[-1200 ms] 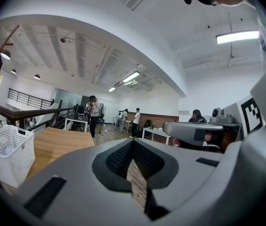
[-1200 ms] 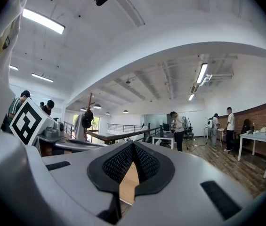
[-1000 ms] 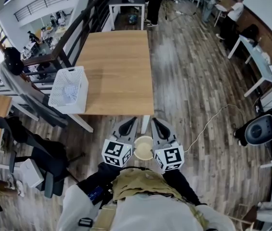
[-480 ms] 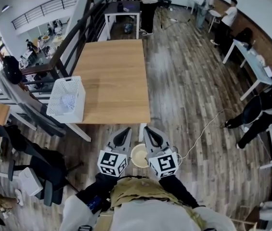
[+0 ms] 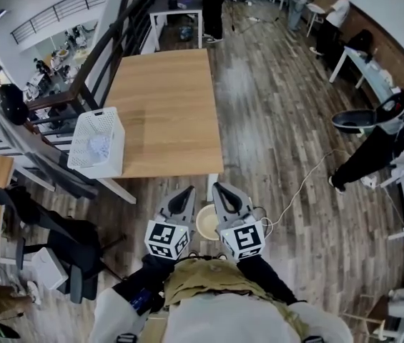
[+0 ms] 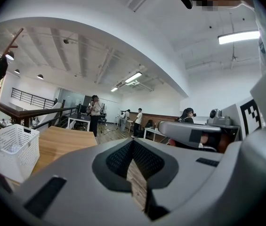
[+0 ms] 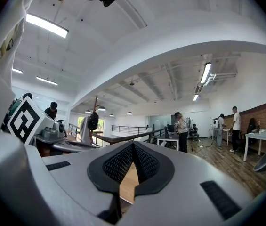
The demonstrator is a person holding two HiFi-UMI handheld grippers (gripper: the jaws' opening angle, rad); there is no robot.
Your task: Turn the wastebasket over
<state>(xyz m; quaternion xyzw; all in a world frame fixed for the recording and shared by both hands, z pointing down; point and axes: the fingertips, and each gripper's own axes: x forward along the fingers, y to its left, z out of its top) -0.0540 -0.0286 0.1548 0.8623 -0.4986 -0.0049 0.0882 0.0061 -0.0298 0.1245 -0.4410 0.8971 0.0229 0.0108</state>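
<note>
Head view looks steeply down over the desk (image 5: 166,113) and basket (image 5: 98,145). Both gripper views look level along their jaws across the desk; the left shares the basket.

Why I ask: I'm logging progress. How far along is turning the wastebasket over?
Done: nothing; the white perforated plastic wastebasket stands open side up at the left edge of the wooden table. In hand: nothing; left gripper and right gripper are shut, empty, short of the table. Left: reach it, grip it, flip it.
</note>
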